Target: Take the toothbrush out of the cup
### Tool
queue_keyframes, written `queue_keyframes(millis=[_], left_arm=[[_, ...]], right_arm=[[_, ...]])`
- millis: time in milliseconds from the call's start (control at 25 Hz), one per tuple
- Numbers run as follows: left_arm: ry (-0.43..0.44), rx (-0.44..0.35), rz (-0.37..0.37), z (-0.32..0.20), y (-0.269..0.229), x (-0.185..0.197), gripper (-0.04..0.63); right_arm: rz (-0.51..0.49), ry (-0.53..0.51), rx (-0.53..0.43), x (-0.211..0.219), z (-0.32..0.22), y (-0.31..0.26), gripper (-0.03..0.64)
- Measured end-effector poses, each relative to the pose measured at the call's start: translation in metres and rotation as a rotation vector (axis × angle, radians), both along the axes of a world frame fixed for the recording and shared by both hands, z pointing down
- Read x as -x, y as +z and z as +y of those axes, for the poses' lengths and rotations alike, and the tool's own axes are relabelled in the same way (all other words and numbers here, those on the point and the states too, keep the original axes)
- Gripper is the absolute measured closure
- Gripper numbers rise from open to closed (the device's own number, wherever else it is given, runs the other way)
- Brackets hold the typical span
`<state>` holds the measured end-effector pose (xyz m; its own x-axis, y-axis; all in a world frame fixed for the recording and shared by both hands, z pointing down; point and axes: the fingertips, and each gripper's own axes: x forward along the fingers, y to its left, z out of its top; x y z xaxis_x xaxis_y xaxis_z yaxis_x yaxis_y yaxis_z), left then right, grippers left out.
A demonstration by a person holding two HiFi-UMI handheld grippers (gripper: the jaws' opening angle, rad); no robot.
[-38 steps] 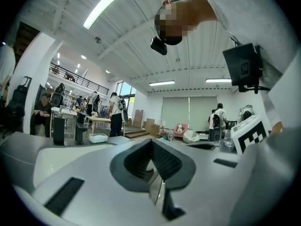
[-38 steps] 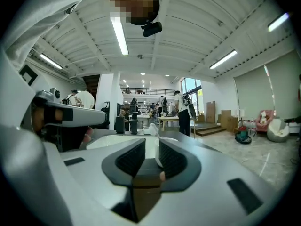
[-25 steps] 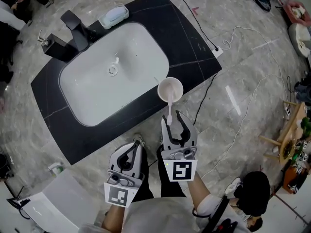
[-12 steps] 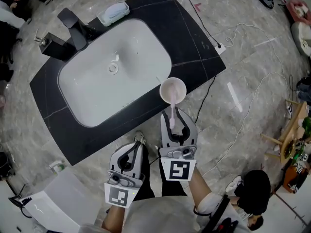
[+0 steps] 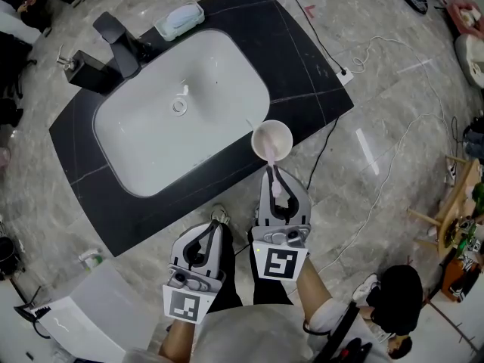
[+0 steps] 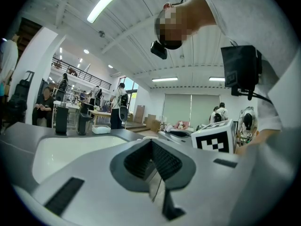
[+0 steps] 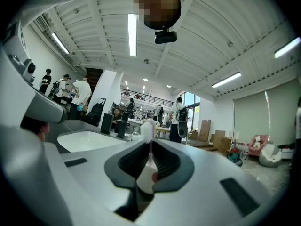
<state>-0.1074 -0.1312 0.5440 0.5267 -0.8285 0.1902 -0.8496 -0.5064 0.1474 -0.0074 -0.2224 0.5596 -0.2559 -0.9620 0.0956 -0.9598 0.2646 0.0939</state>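
Note:
A white cup [image 5: 271, 140] stands on the black countertop [image 5: 302, 74] at the sink's near right corner. A pink-and-white toothbrush [image 5: 273, 171] leans out of it toward me. My right gripper [image 5: 278, 193] is at the counter's front edge, its jaws closing on the toothbrush handle [image 7: 147, 175], which lies between the pads; the brush head [image 7: 147, 128] sticks out past the fingertips. My left gripper [image 5: 214, 229] hangs lower left of it, away from the cup, with its jaws together on nothing [image 6: 151, 147].
A white basin [image 5: 151, 142] fills the countertop. A black faucet [image 5: 119, 42] and a soap dish [image 5: 179, 19] stand at its far side. A cable and power strip [image 5: 344, 75] lie on the marble floor to the right. A white box [image 5: 91, 316] sits lower left.
The right gripper's jaws, wide apart a second ago, have come together around the toothbrush handle. The left gripper has kept still.

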Motion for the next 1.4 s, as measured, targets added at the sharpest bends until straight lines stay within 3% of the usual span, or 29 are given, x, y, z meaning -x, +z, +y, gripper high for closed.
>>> queue_keyframes(millis=[680,1400], left_arm=[[-0.011,-0.05,0.005,0.0,-0.027,-0.003,0.6],[-0.041,-0.176,0.029,-0.005,-0.119,-0.007,0.6]], right_arm=[[-0.065,0.007,-0.006,-0.008,-0.001,-0.031,0.589],[-0.113,-0.023,-0.136,-0.016,-0.006,-0.141,0.589]])
